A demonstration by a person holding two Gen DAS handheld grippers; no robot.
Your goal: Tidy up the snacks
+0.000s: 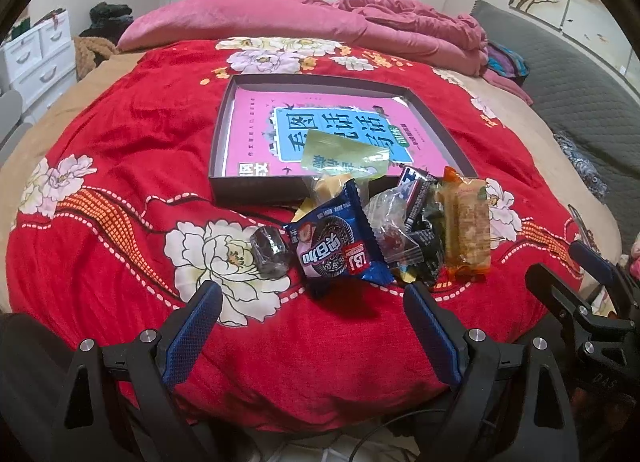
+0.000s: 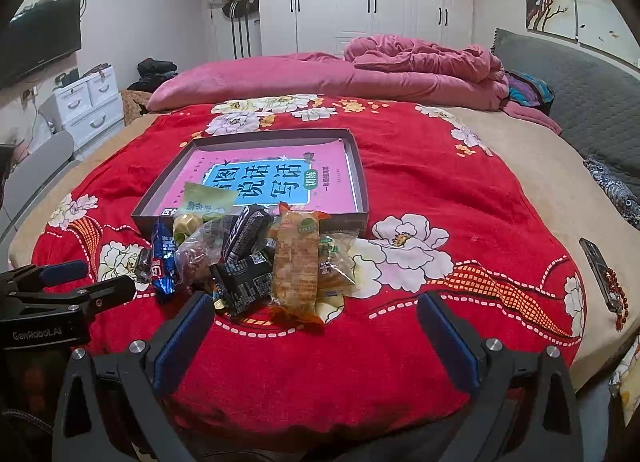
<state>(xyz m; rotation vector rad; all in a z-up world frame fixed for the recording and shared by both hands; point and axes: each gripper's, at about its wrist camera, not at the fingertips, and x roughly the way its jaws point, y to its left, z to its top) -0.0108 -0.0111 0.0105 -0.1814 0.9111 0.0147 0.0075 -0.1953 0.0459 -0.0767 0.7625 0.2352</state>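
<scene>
Your left gripper (image 1: 312,326) hangs low at the near edge of the bed, jaws spread wide with nothing between them; your right gripper (image 2: 316,338) sits beside it in the same attitude, fingers parted and empty. Both look staged short of the heap, likely so you can pick out a target before committing.

The snacks lie in one loose pile on the red floral quilt (image 1: 120,133), bunched against the near wall of the shallow dark box (image 1: 224,129). That placement reads as a dump point: the box is just behind, so each piece needs only a short lift over the rim.

Count, as far as overlap allows:
- one blue cookie packet (image 1: 340,246), nearest your left gripper
- one small dark wrapped piece (image 1: 270,254), lying apart to the left of the pile
- one clear bag with reddish contents (image 1: 390,229)
- one long orange-sealed cake wrapper (image 1: 468,225) on the right flank
- at least two black wrappers, partly buried
- one pale green packet (image 1: 340,155), already resting inside the box on the pink book (image 1: 256,121)

A yellowish piece near the box wall is too hidden to identify
</scene>
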